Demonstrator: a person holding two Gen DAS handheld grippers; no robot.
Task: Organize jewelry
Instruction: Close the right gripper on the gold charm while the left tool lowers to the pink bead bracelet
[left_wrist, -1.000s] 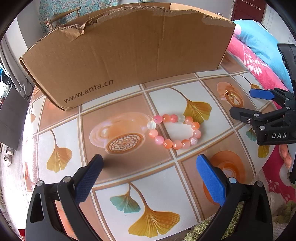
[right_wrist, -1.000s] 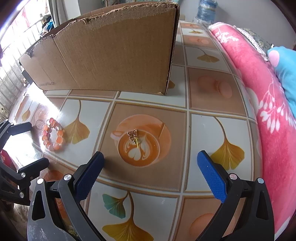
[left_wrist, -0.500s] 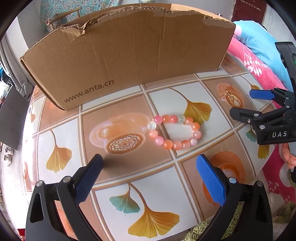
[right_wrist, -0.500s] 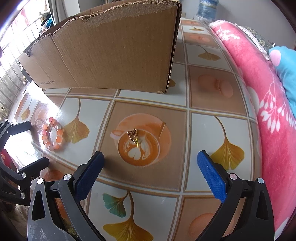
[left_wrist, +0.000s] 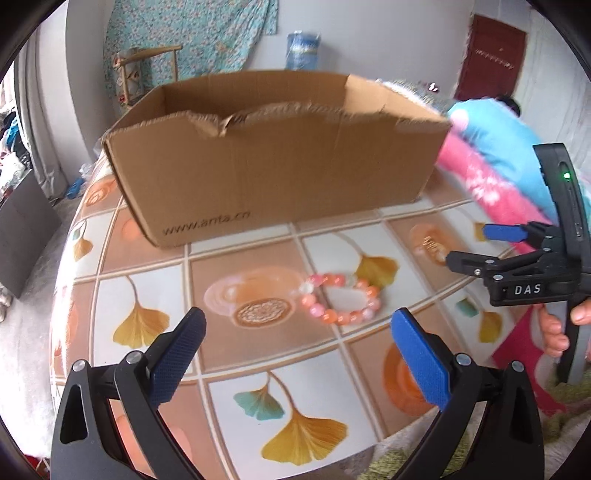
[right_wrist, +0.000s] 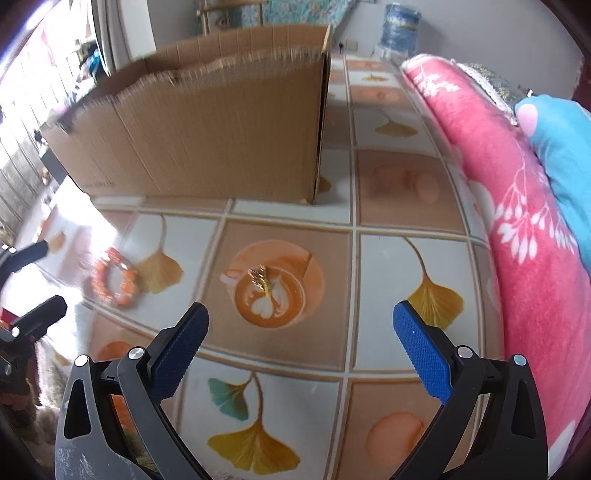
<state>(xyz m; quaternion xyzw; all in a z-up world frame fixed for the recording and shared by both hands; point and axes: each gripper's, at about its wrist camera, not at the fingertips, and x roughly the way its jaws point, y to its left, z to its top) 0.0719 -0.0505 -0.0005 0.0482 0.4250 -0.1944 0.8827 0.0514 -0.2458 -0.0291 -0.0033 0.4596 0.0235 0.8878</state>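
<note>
A pink and orange bead bracelet (left_wrist: 341, 298) lies flat on the patterned tablecloth (left_wrist: 258, 350), just ahead of my open, empty left gripper (left_wrist: 295, 350); it also shows in the right wrist view (right_wrist: 115, 277). A small gold ornament (right_wrist: 263, 278) lies on a coffee-cup print ahead of my open, empty right gripper (right_wrist: 299, 350); it shows blurred in the left wrist view (left_wrist: 430, 243). The right gripper (left_wrist: 491, 245) is seen from the side in the left wrist view. An open cardboard box (left_wrist: 273, 162) stands behind both items, also in the right wrist view (right_wrist: 207, 133).
A pink flowered blanket (right_wrist: 517, 206) and a blue pillow (right_wrist: 565, 147) lie along the table's right side. A wooden chair (left_wrist: 144, 70) and a water bottle (left_wrist: 303, 50) stand by the far wall. The table edge (left_wrist: 62, 280) drops off at left.
Both grippers have risen and pulled back, so the box's open top and the room behind it show. The bracelet and ornament have not moved. Both grippers stay open.
</note>
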